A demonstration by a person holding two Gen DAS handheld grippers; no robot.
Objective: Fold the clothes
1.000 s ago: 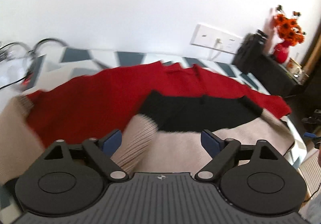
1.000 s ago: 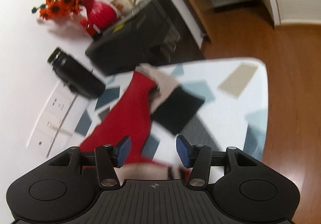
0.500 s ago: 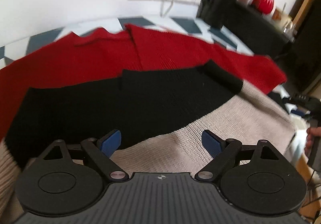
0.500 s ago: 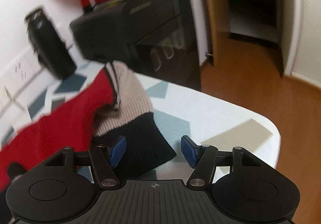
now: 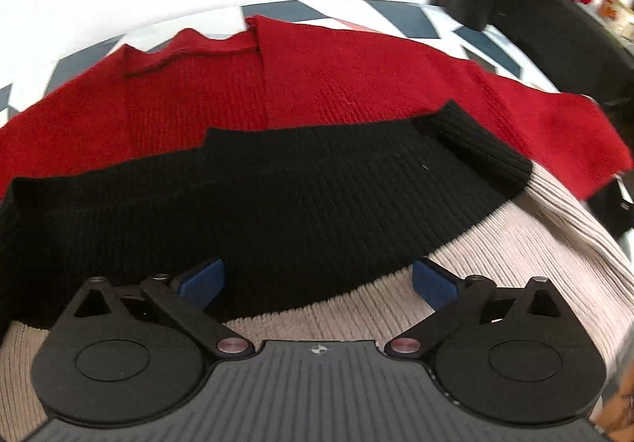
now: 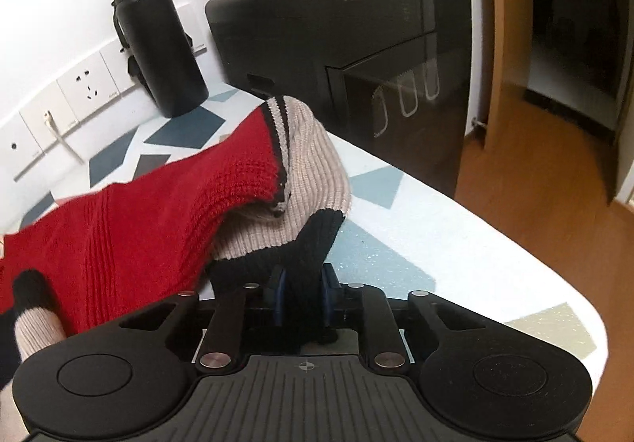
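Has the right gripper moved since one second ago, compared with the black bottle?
Yes. The right gripper has come closer to the table's end, so the black bottle looks nearer, and it is closing on the sweater's black cuff.

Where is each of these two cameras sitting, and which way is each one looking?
Left wrist view: sits on the left gripper, looking forward and down over the sweater on the table; its jaws are opening, nothing between them.
Right wrist view: sits on the right gripper, looking along the table's end toward a black appliance; its jaws are closing on the sweater's black cuff.
Shared: the sweater, the patterned table, black bottle, wall sockets.
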